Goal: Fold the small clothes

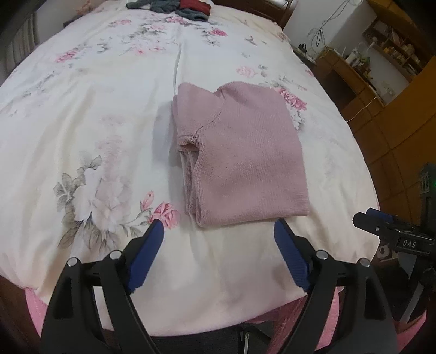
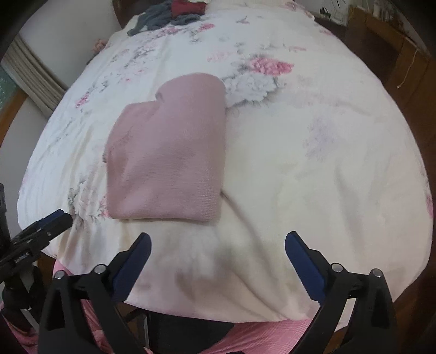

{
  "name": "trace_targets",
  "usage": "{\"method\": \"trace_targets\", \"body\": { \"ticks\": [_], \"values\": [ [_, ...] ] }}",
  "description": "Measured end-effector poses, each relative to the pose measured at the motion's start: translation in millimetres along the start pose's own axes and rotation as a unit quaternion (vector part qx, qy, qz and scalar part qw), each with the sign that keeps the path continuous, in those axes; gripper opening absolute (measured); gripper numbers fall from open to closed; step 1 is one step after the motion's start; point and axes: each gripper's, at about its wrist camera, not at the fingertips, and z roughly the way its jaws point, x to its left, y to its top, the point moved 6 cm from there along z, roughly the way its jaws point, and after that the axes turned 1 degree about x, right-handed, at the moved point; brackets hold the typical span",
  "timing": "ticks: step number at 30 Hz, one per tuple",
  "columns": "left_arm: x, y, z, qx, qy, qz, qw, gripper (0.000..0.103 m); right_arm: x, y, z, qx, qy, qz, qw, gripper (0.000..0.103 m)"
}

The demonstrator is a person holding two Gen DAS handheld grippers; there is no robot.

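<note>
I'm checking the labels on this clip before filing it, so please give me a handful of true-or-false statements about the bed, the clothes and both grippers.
1. The pink sweater lies folded on the floral bedspread. True.
2. The left gripper is clamped on the sweater. False: its jaws stand open, short of the sweater's near edge.
3. The right gripper holds nothing. True: it is open above bare bedspread.
4. The far end of the bed is bare. False: a pile of grey and red clothes lies there.
5. The sweater is spread out flat with its sleeves extended. False: it is a compact folded rectangle.
</note>
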Motion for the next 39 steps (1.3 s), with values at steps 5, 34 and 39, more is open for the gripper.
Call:
{"method": "trace_targets", "body": {
  "ticks": [5,34,39],
  "values": [
    [-7,-2,-22,-0.013,-0.007,0.002,0.9999,0.088,10,-3,-15,-0.013,-0.020,-0.017,1.000,0.099],
    [-29,-14,-81,-0.054,0.041,0.029,0.9973,0.090,35,-3,-66,-0.058,-0.082,-0.049,0.994,0.099],
    [-34,-15,-81,-0.056,0.047,0.040,0.9965,0.090,31,-2,-69,-0.062,-0.091,-0.053,0.993,0.099]
  ]
}}
